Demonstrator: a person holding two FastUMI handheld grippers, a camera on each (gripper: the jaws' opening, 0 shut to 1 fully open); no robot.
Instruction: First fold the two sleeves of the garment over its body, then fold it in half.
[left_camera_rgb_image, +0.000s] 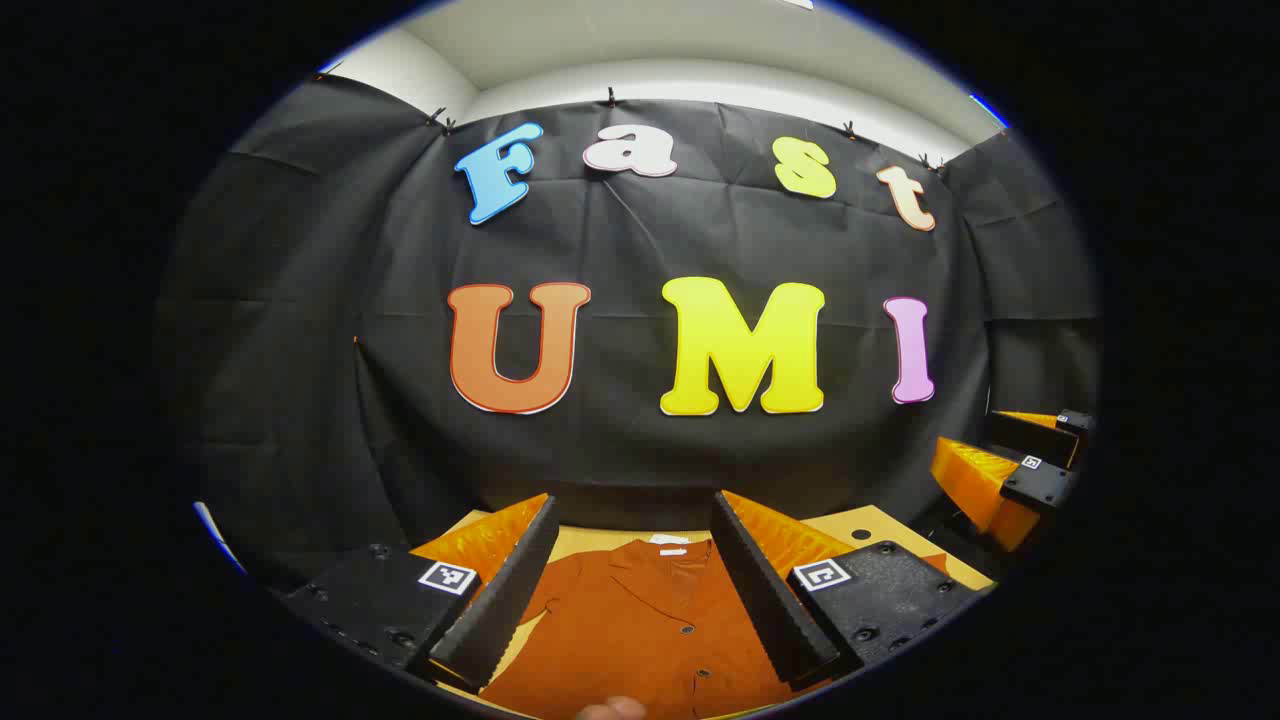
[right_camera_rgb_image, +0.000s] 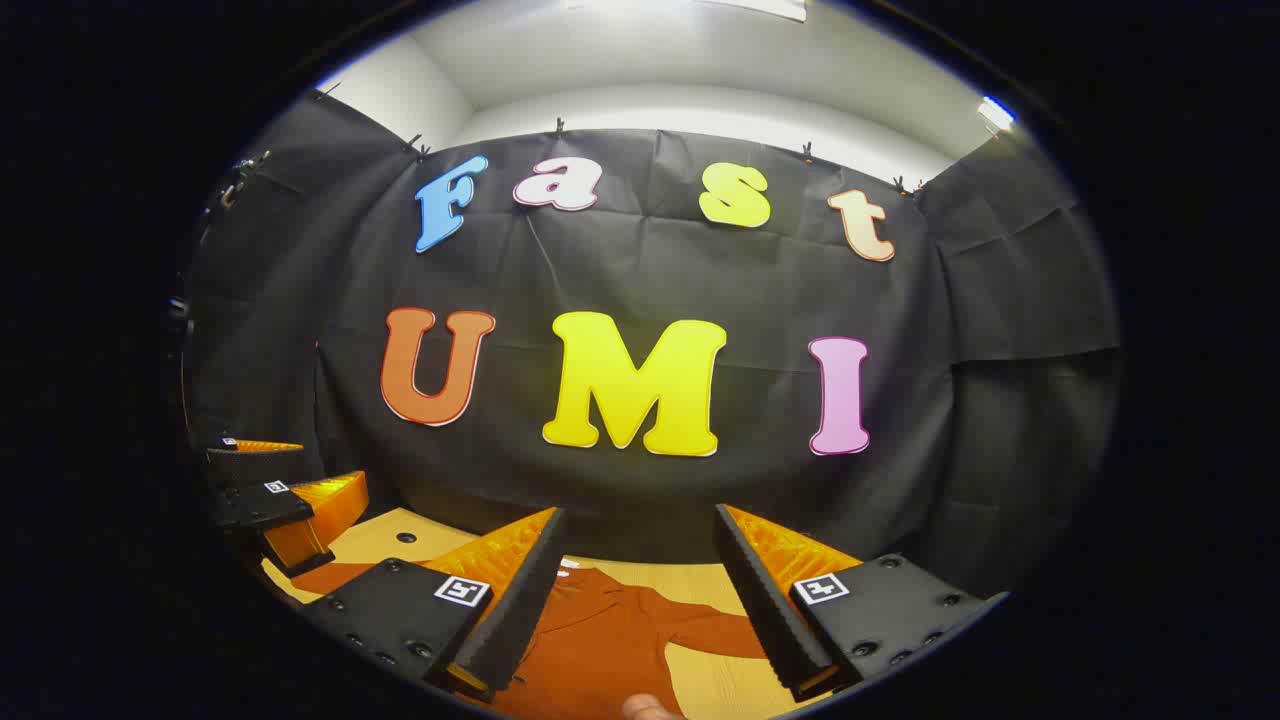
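Observation:
A rust-orange buttoned shirt (left_camera_rgb_image: 640, 630) lies flat on a light wooden table (left_camera_rgb_image: 875, 528), collar toward the booth wall. My left gripper (left_camera_rgb_image: 635, 580) hangs open above the collar and chest, nothing between its fingers. In the right gripper view the shirt (right_camera_rgb_image: 590, 640) shows with one sleeve (right_camera_rgb_image: 700, 630) spread out to the right. My right gripper (right_camera_rgb_image: 635, 600) stands open above that shoulder, holding nothing. The right gripper (left_camera_rgb_image: 1010, 470) also shows at the right edge of the left gripper view; the left gripper (right_camera_rgb_image: 280, 500) shows at the left of the right gripper view.
The black cloth wall (left_camera_rgb_image: 640, 450) rises just behind the table's far edge. Small dark holes (right_camera_rgb_image: 405, 537) mark the tabletop. A fingertip (left_camera_rgb_image: 612, 708) shows at the bottom of the left gripper view, and another fingertip (right_camera_rgb_image: 650, 708) in the right gripper view.

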